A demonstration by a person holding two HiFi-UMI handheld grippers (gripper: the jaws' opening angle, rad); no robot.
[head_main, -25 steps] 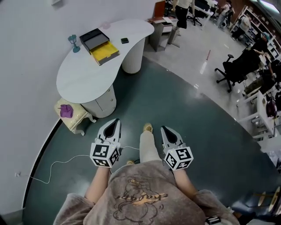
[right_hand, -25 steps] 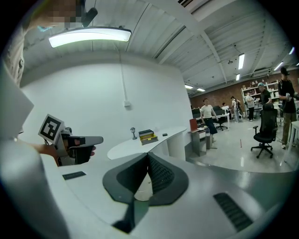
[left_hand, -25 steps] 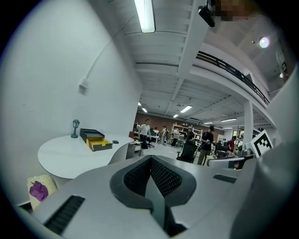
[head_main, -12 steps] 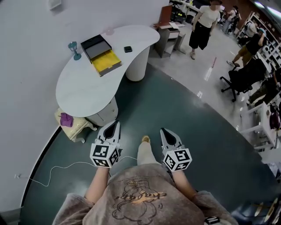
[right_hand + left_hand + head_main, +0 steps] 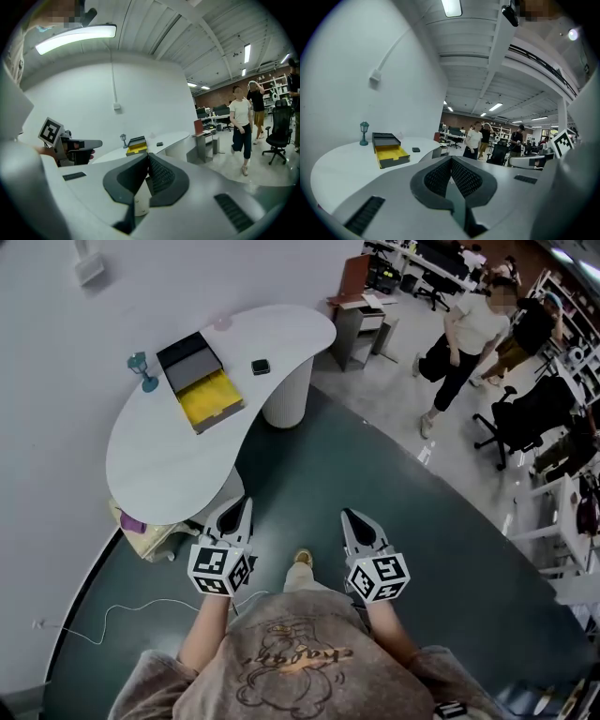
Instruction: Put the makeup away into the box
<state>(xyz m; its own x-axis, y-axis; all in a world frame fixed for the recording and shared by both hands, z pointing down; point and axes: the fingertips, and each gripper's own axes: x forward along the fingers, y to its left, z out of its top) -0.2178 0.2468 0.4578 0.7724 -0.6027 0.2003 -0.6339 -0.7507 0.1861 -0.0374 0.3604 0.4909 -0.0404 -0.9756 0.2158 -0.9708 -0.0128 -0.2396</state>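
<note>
- Left gripper (image 5: 244,505) and right gripper (image 5: 350,519): jaws of both closed to a point with nothing between them. They are held level and side by side at the waist, probably because the bench is well out of reach.
- Bench (image 5: 159,460): smooth white kidney-shaped top at far left, against the wall.
- Box (image 5: 199,381): black and rectangular, its yellow-lined tray drawn out toward the near side, ready to receive items.
- Small black case (image 5: 260,367): flat and square, probably the makeup. It lies on the bench just right of the box, not touching it.
- Teal lamp ornament (image 5: 142,369): upright, left of the box.
</note>
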